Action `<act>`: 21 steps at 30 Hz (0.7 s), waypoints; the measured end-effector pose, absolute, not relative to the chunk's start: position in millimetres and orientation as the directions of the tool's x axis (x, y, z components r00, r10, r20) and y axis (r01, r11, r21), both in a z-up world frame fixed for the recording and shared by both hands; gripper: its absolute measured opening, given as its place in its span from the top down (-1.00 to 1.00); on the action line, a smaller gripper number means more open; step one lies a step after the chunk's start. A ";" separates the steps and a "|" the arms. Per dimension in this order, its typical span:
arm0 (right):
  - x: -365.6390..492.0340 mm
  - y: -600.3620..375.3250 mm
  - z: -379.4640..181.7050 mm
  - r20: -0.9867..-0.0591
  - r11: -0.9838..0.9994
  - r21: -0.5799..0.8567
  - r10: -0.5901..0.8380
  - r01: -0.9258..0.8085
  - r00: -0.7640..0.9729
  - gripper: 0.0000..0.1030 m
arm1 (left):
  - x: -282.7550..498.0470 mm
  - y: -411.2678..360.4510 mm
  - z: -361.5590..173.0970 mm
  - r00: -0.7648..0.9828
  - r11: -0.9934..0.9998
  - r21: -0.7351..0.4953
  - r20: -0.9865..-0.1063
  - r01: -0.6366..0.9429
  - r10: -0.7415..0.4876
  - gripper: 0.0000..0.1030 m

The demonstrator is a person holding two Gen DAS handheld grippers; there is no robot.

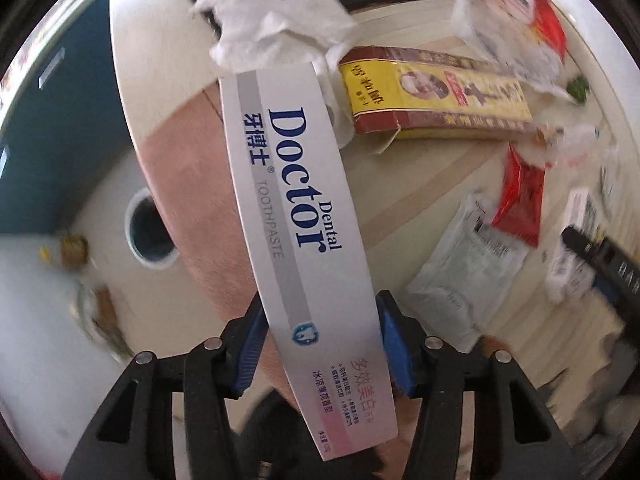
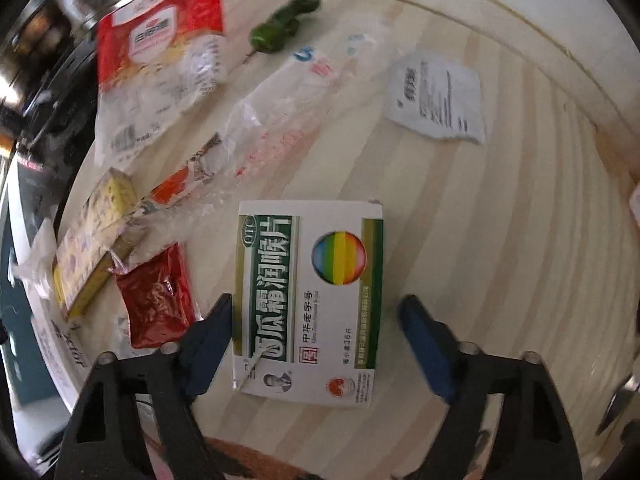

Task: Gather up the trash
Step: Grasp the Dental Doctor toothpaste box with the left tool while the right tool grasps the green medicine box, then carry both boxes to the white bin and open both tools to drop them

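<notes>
My left gripper (image 1: 320, 320) is shut on a long white "Doctor Dental" toothpaste box (image 1: 296, 208) and holds it up beside the table's edge. A crumpled white tissue (image 1: 272, 24), a yellow and brown carton (image 1: 432, 92), a red sachet (image 1: 520, 196) and a white packet (image 1: 464, 264) lie on the pale wooden table (image 1: 400, 184). My right gripper (image 2: 316, 312) is open, its blue pads (image 2: 420, 332) on either side of a white and green medicine box (image 2: 312, 300) lying flat on the table (image 2: 500, 260).
In the right wrist view lie a red and white bag (image 2: 156, 64), a green pepper (image 2: 284, 24), a clear plastic bag (image 2: 280, 112), a white paper slip (image 2: 436, 96), a red sachet (image 2: 156, 296) and a yellow carton (image 2: 92, 240). A white bin opening (image 1: 148, 232) shows below the table.
</notes>
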State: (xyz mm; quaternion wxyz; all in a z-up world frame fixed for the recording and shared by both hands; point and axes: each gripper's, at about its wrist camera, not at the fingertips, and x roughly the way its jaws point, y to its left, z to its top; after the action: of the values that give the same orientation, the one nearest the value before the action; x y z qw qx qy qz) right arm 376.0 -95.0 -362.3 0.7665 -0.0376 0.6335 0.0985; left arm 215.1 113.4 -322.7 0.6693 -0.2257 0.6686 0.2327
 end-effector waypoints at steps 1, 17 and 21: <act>374.6 -95.6 -361.5 -0.978 0.974 0.050 0.092 -0.221 0.188 -0.34 | 214.3 110.3 -320.1 -0.004 0.803 0.021 -1.000 -0.596 0.023 0.02; 331.2 -127.1 -362.2 -0.991 0.935 -0.040 0.009 -0.351 0.137 -0.35 | 225.2 103.7 -325.6 -0.007 0.844 0.060 -0.998 -0.533 0.067 0.12; 323.3 -127.3 -368.1 -0.990 0.933 -0.043 0.008 -0.358 0.138 -0.33 | 216.6 110.2 -326.1 0.011 0.856 0.062 -0.997 -0.514 0.078 0.15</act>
State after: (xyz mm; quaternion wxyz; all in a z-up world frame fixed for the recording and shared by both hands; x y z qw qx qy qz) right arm 323.3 -127.3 -368.1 0.7420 -0.1359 0.6448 0.1232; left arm 216.6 110.2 -326.1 0.6923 -0.1624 0.6698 0.2138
